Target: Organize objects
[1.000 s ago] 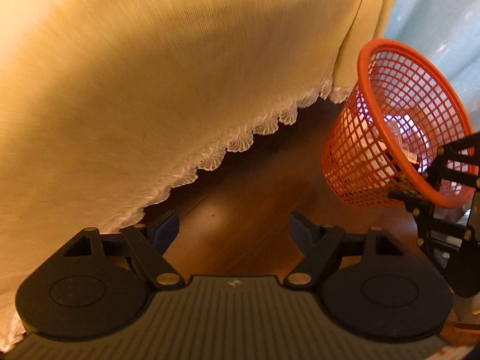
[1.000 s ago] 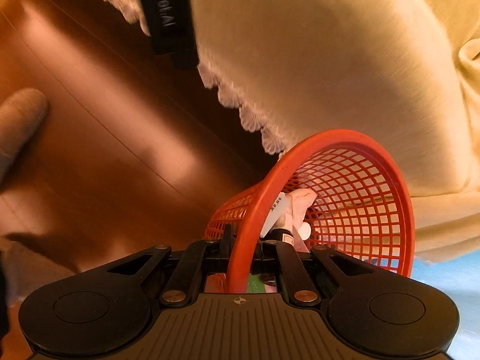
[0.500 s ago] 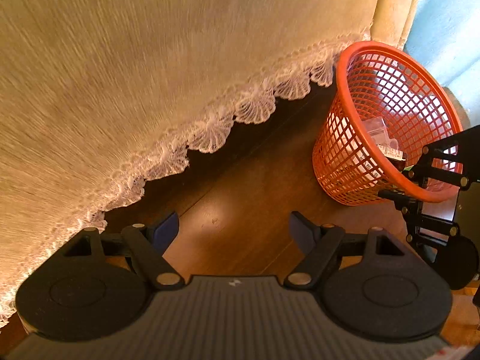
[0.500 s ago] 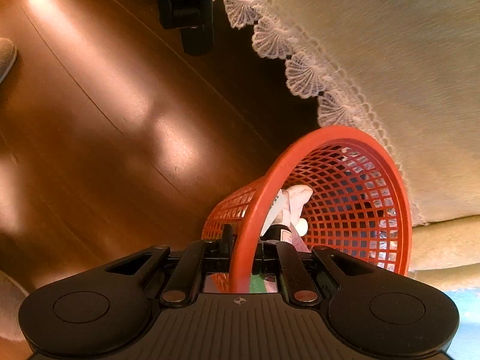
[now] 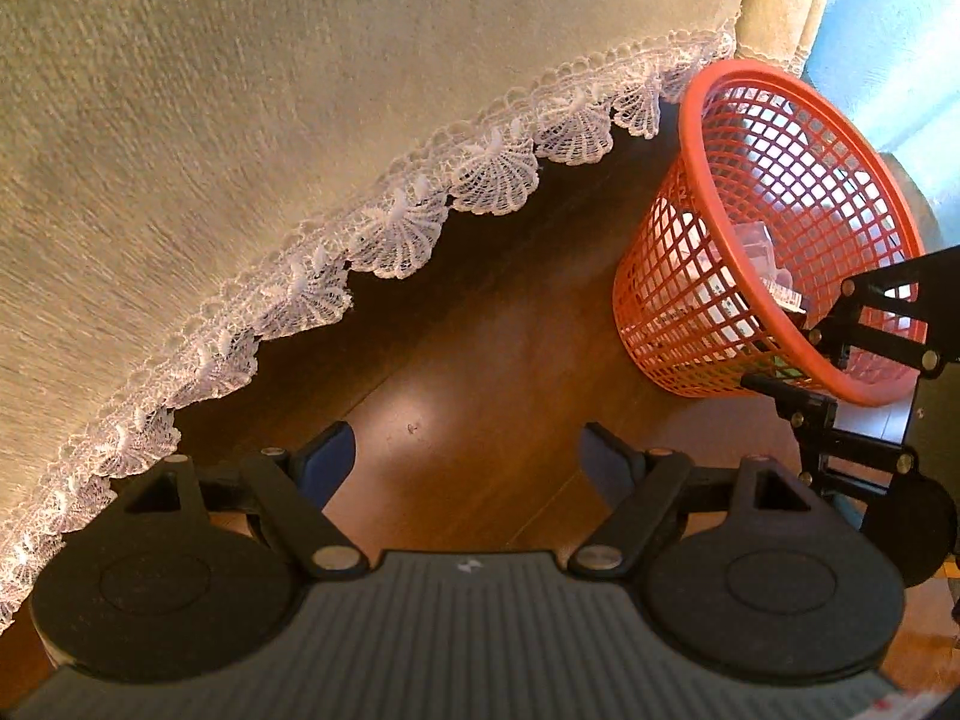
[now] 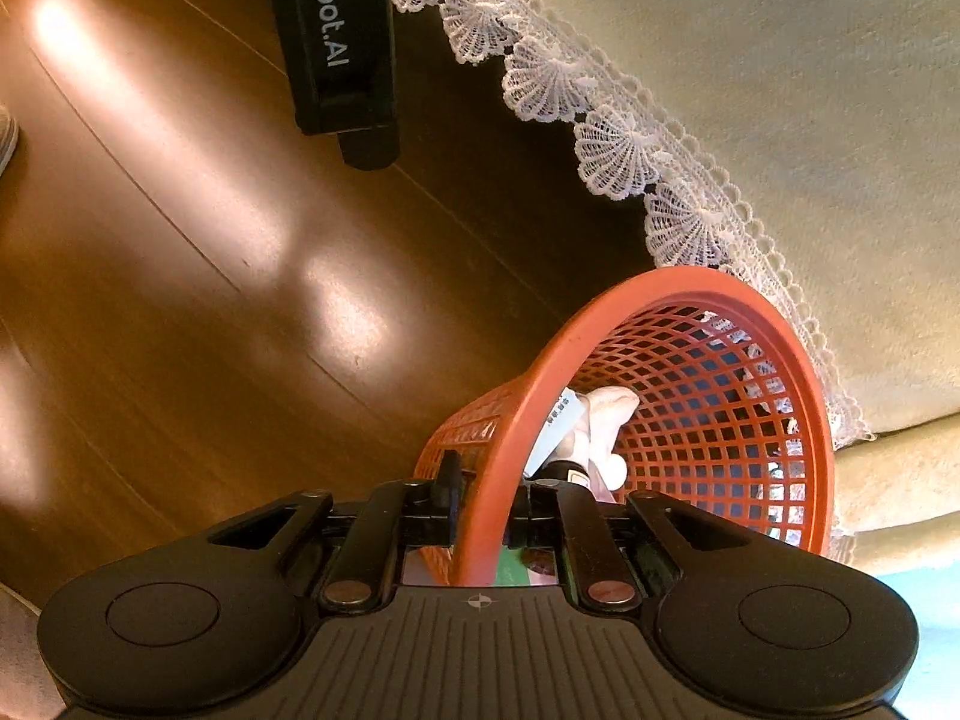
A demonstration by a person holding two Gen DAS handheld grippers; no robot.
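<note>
A: Item one, basket [image 6: 708, 324]. We log it as orange mesh, tilted, its rim pinched in the right gripper [image 6: 486, 498], one finger outside the wall and one inside.

B: Agreed. In the left view the basket [image 5: 708, 276] sits over the floor [image 5: 480, 396] at the right, just beside the lace hem [image 5: 498, 168] of a cream cloth [image 5: 240, 90].

A: Contents: a white bundle [image 6: 606, 426] and a printed slip [image 6: 561, 426] near the bottom. We cannot tell more through the mesh.

B: Item two, left gripper [image 5: 468, 456]. Jaws wide, nothing between them, only bare wood floor below.

A: Right jaws narrow, clamped on the rim.

B: The black body lettered "Robot.AI" [image 6: 336, 42] at the top of the right view is the left gripper.

A: Floor [image 6: 210, 252] is dark, glossy, with light patches.
</note>
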